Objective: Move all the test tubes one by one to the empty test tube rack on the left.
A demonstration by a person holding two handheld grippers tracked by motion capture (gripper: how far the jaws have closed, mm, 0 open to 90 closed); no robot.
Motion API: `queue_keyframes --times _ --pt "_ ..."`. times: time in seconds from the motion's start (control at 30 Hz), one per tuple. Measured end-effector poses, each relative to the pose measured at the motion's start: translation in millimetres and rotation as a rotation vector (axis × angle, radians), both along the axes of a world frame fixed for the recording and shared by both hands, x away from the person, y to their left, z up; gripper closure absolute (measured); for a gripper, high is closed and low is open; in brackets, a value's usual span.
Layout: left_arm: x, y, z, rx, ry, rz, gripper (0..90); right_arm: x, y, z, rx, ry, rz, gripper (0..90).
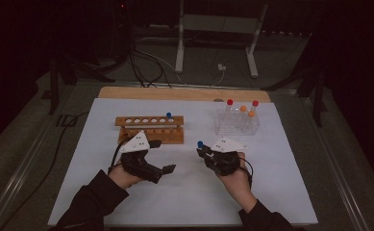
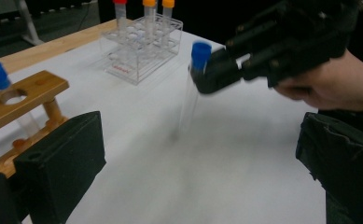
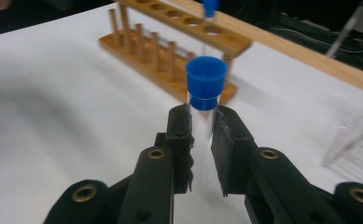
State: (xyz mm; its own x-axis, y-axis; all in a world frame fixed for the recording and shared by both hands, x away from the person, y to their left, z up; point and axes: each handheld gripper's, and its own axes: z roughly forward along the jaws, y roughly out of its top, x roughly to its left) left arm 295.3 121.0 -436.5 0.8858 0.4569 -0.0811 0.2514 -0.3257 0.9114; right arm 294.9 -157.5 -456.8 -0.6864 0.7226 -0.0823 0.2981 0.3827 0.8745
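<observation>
The right gripper (image 3: 201,133), clamped on the upright blue-capped tube (image 3: 205,84), sits right of the wooden rack (image 1: 149,127) toward the desk's far edge; the left gripper (image 1: 163,156) gapes empty.

Blue-capped tube (image 2: 194,79) blurred below the clamping right gripper (image 2: 216,77), lower end perhaps just above the mat (image 2: 226,154).

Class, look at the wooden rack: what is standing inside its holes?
One blue-capped tube stands in a hole near the right end of the wooden rack; the other holes look empty. The tube's lower end is hidden by the rack.
</observation>
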Motion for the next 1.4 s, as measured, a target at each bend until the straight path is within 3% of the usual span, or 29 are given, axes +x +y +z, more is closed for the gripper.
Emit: queue_keyframes --times 0.13,0.3,0.53,0.87,1.17,1.4 --pt "1.9 -7.8 2.0 -0.022 0.0 -0.014 4.5 -6.5 7.6 -2.2 0.005 0.01 0.035 77.7" --pt "3.3 -20.2 5.0 -0.009 -0.013 -0.027 7.9 -11.5 15.8 -3.7 0.003 0.018 0.068 77.7" --pt "7.6 -33.1 8.4 -0.013 -0.03 -0.025 26.4 -15.6 19.5 -2.0 0.011 0.016 0.094 77.7" --pt "13.1 -49.5 1.8 0.037 -0.041 -0.005 51.5 -17.7 19.6 0.2 0.014 0.007 0.102 77.7" --pt "14.2 -54.8 2.1 0.044 -0.041 -0.034 75.6 -17.0 17.6 0.8 0.019 0.007 0.096 77.6" --pt "13.7 -54.3 7.9 0.07 -0.065 -0.017 77.3 -17.1 17.3 1.9 0.035 -0.007 0.088 73.6"
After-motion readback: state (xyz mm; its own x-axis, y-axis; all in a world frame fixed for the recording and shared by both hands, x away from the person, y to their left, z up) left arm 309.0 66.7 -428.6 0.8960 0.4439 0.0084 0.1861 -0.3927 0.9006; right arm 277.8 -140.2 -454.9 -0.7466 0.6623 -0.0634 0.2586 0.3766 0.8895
